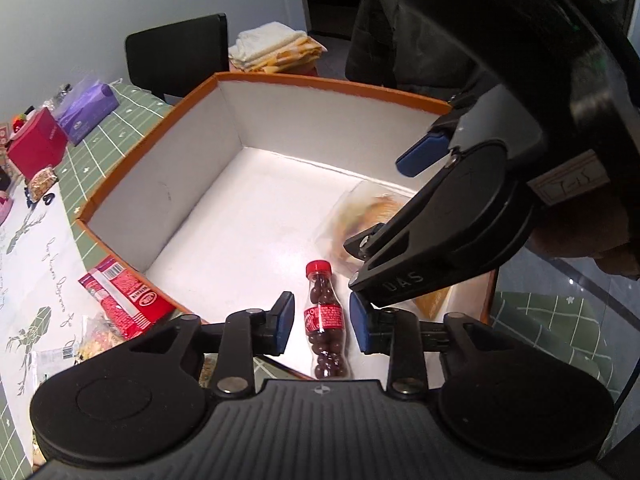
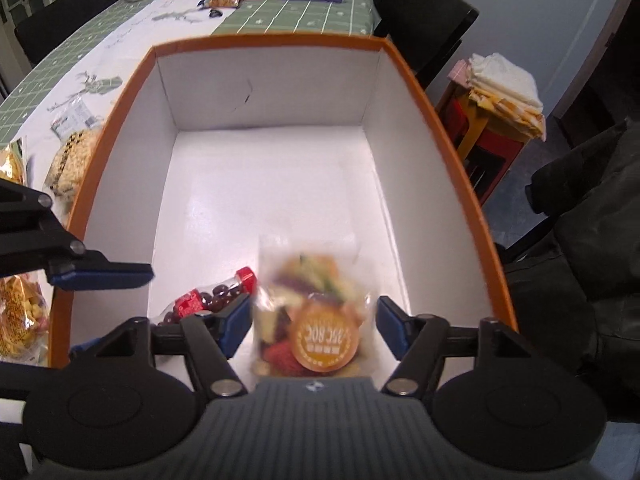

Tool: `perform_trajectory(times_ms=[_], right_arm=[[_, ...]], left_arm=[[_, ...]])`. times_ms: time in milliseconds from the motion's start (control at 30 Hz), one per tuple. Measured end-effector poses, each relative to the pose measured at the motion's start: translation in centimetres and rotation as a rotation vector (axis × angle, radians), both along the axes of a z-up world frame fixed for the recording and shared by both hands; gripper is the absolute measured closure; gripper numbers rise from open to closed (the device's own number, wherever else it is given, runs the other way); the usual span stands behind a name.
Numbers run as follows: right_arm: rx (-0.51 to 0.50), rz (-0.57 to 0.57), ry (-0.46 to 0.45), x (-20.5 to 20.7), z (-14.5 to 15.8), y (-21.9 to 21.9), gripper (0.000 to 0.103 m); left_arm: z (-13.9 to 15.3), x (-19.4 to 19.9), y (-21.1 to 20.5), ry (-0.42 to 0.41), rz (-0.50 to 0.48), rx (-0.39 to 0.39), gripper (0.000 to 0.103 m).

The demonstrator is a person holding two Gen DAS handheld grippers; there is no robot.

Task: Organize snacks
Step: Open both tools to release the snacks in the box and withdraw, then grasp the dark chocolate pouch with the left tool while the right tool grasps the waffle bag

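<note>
An orange-rimmed white box [image 1: 160,196] [image 2: 440,128] stands on the table. Inside lies a small bottle of chocolate balls with a red cap [image 1: 325,320] [image 2: 208,300]. My left gripper [image 1: 320,322] is open, its blue pads either side of the bottle and apart from it. A clear bag of mixed dried fruit with an orange round label [image 2: 316,312] [image 1: 368,220] lies on the box floor, blurred. My right gripper [image 2: 312,326] is open around the bag, not touching it. It shows in the left wrist view, above the bag [image 1: 384,228].
Outside the box on the table lie a red snack packet [image 1: 128,296], several yellow snack bags [image 2: 68,164] and a peanut bag [image 1: 40,182]. A red box [image 1: 36,146] and a purple tissue pack [image 1: 86,112] stand further off. Black chairs [image 2: 424,20] flank the table.
</note>
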State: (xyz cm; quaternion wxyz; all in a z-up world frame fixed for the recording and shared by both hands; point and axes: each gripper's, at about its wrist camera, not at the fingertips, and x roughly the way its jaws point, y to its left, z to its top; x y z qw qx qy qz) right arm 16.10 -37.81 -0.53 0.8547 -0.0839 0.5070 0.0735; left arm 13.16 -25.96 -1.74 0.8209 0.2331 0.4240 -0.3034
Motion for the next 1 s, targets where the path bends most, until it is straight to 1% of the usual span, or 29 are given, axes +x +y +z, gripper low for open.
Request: perform_trajectory(times_ms=[33,167,233,267,367,533,600,633,767,833,900,933,1000], right_arm=[[0.003,-0.005,-0.016,-0.1,0.4,0.0,0.028],[0.014,-0.019,-0.068,-0.5,1.5,0.1,0.028],[0.014,-0.024,-0.095,-0.6,2.1,0.2,0.028],[0.015,-0.026,-0.109,-0.7,2.4,0.3,0.029],[0.021,-0.034,-0.155,-1.1,3.3,0.8,0.029],[0.028,-0.024,-0.220,-1.5,5.0,2.1,0.029],[0.029,-0.005,-0.243,-1.8,5.5,3.0,0.029],[0.029,0.008,-0.254,-1.9,5.7,3.4,0.029],[0.016,0.089,-0.302,-2.7,6.4,6.0,0.029],[0.008,0.128,-0.316,-3.1,6.6,7.4,0.029],[0.010,0.167,-0.330,-3.7,6.8,8.9,0.029],[0.015,0.185,-0.332,-3.9,6.9,9.5,0.029],[0.030,0.227,-0.336,-4.5,6.8,11.2,0.029]], left_arm=[[0.4,0.0,0.4,-0.006,0.006,-0.012,0.063],[2.0,-0.1,2.5,-0.033,0.030,-0.055,0.060],[3.1,-0.4,3.9,-0.059,0.046,-0.075,0.053],[3.5,-0.5,4.6,-0.073,0.060,-0.079,0.047],[4.7,-0.5,7.1,-0.093,0.104,-0.119,0.046],[5.7,-0.6,11.8,-0.122,0.195,-0.189,0.044],[5.6,-0.9,13.7,-0.116,0.232,-0.220,0.037],[5.5,-1.0,14.6,-0.112,0.252,-0.233,0.036],[5.0,-1.4,18.8,-0.083,0.376,-0.309,0.036],[4.9,-1.8,21.4,-0.074,0.454,-0.376,0.034],[4.6,-2.1,23.6,-0.065,0.533,-0.444,0.029],[4.4,-2.3,24.8,-0.064,0.575,-0.473,0.029],[4.0,-2.4,26.4,-0.068,0.644,-0.483,0.029]])
